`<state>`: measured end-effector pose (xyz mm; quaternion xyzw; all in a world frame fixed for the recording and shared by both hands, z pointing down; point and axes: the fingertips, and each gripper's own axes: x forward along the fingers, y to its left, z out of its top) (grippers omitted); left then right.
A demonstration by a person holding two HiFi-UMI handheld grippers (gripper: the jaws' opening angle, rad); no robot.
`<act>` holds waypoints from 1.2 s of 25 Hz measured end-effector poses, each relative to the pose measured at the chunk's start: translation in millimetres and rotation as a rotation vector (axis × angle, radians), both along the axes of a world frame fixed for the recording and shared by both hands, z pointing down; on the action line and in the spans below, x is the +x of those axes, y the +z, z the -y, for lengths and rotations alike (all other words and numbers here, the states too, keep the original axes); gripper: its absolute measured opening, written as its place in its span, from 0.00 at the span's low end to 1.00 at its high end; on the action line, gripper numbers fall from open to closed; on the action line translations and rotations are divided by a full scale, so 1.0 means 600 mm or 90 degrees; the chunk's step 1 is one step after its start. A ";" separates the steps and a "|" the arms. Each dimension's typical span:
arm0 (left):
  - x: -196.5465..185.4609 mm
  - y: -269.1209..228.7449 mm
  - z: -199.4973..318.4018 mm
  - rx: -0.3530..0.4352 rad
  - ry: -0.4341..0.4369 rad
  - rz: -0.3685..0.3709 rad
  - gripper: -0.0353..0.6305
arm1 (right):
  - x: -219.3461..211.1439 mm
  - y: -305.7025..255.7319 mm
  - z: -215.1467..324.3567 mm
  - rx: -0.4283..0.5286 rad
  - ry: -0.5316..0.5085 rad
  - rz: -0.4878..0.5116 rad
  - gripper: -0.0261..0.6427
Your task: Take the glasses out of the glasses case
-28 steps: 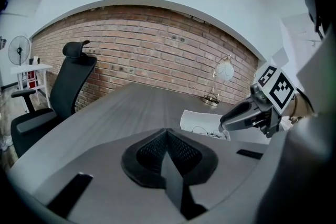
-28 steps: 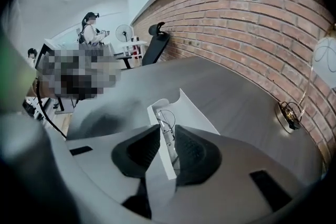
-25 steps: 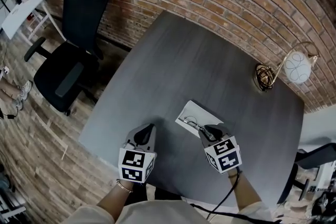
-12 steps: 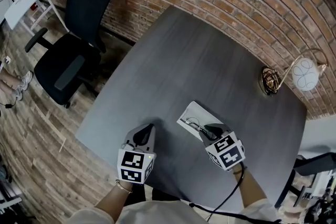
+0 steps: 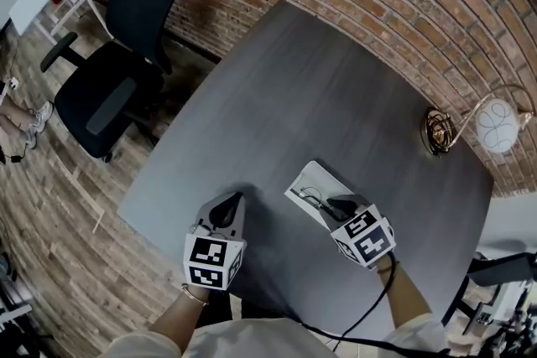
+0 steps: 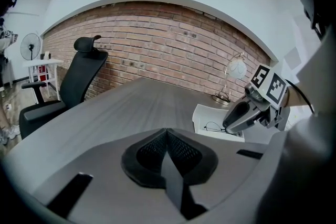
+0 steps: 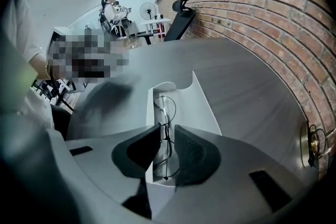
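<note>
A white glasses case [image 5: 307, 179] lies open on the grey table [image 5: 319, 88], with thin wire-framed glasses [image 5: 309, 198] inside it. My right gripper [image 5: 334, 204] sits at the case's near end. In the right gripper view its jaws stand close on either side of the glasses [image 7: 167, 110], which still rest in the case [image 7: 198, 105]. My left gripper [image 5: 225, 207] hovers over bare table to the left of the case, shut with nothing in it. The left gripper view shows those jaws [image 6: 167, 136] together, and the right gripper [image 6: 231, 124] touching the glasses [image 6: 212, 127].
A globe lamp [image 5: 495, 123] on a gold wire base [image 5: 440, 132] stands at the table's far right by the brick wall. A black office chair [image 5: 109, 88] is off the table's left edge. People and desks are far behind.
Both grippers have stayed almost where they were; only the head view has shifted slightly. The glasses remain in the case.
</note>
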<state>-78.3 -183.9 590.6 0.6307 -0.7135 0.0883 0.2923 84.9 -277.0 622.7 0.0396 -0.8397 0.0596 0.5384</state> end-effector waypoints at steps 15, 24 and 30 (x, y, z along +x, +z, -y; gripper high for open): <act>-0.008 0.000 0.008 0.022 -0.020 -0.017 0.08 | -0.005 0.015 -0.004 -0.054 -0.070 -0.032 0.15; -0.016 -0.003 0.014 0.027 -0.022 -0.004 0.08 | -0.008 0.023 -0.009 -0.080 -0.090 -0.063 0.13; -0.015 -0.003 0.019 0.022 -0.013 -0.003 0.08 | -0.008 0.024 -0.009 -0.088 -0.100 -0.071 0.11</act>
